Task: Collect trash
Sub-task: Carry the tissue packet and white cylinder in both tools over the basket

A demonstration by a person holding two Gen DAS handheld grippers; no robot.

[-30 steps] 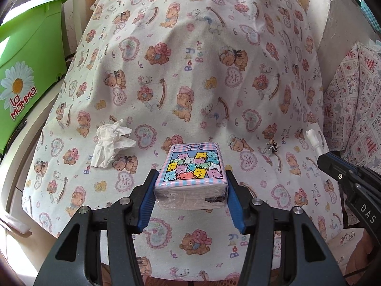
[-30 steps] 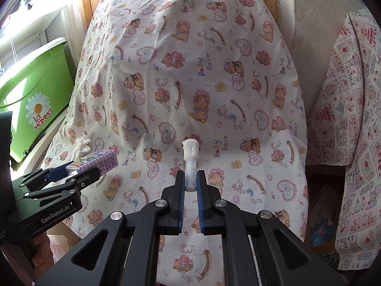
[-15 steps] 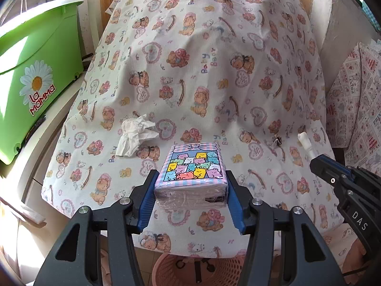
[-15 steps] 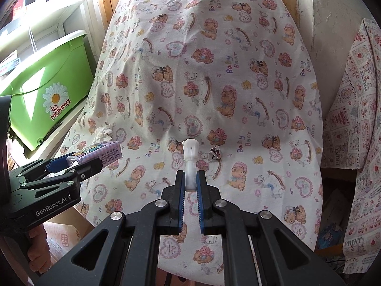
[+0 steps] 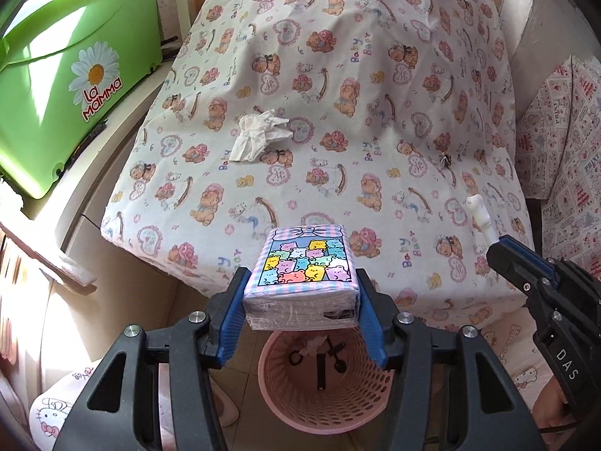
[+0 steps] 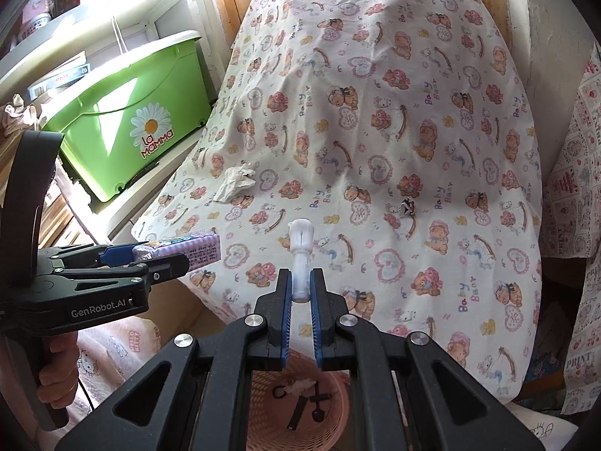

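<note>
While the left tongs (image 5: 300, 300) clamp the tissue pack (image 5: 303, 263) directly above the pink basket (image 5: 323, 409), the right tongs (image 6: 300, 300) pinch the white plastic piece (image 6: 300, 248) upright, basket just below-forward.

tissue pack (image 5: 302, 282): small rectangular packet, clear wrap, pink-and-blue gingham border, pastel bear print on top, lying flat and level, clamped on its two long sides by the left gripper (image 5: 300, 302) jaws, held in air above the pink basket (image 5: 323, 406). white plastic piece (image 6: 300, 259): slim stem with a wider notched head, upright, stem pinched in the right gripper (image 6: 300, 300) jaws, also over the basket. crumpled white tissue (image 5: 259, 133): loose on the bear-print cloth, at 11 o'clock from the pack, well apart. small dark wrapper scrap (image 6: 407, 206): on the cloth at 1 o'clock from the white piece. basket: perforated, round, holds dark bits and a pale wad.
</note>
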